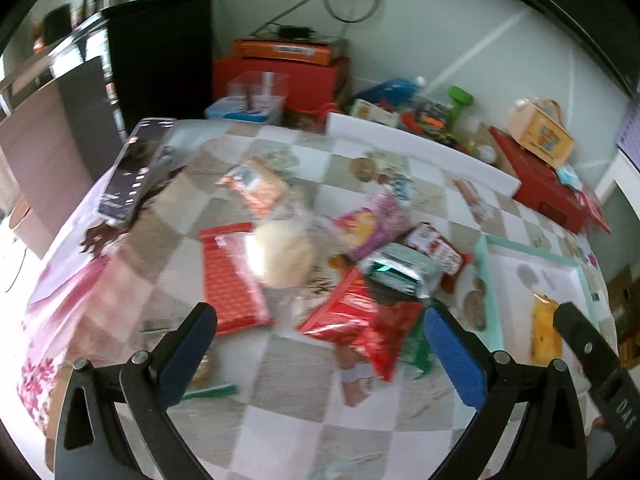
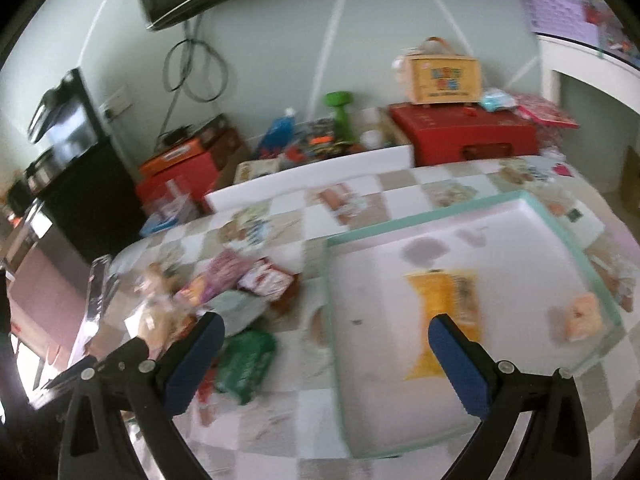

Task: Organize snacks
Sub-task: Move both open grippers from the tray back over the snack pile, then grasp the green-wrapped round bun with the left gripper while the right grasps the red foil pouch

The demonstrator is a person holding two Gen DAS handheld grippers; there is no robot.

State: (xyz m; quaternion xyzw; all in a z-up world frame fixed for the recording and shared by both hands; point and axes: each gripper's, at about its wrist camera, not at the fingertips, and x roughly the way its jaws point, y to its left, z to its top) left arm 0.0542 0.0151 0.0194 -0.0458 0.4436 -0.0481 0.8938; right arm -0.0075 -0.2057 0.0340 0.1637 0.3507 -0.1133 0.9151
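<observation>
A pile of snack packets lies on the checkered tablecloth: a red packet (image 1: 352,320), a flat red box (image 1: 230,280), a pale round bun in clear wrap (image 1: 286,254), a silver-green pack (image 1: 400,270) and a pink bag (image 1: 372,224). My left gripper (image 1: 320,344) is open and empty, just above the near edge of the pile. A white tray with a mint rim (image 2: 440,216) holds a yellow packet (image 2: 444,312) and a small orange snack (image 2: 580,316). My right gripper (image 2: 326,356) is open and empty over the tray's left rim. A green packet (image 2: 244,360) lies left of the tray.
A phone (image 1: 132,172) lies at the table's far left edge. Behind the table stand red boxes (image 2: 464,136), a yellow carton (image 2: 444,76), a green dumbbell (image 2: 340,112) and a black cabinet (image 1: 160,52). My right gripper's arm shows in the left wrist view (image 1: 592,352).
</observation>
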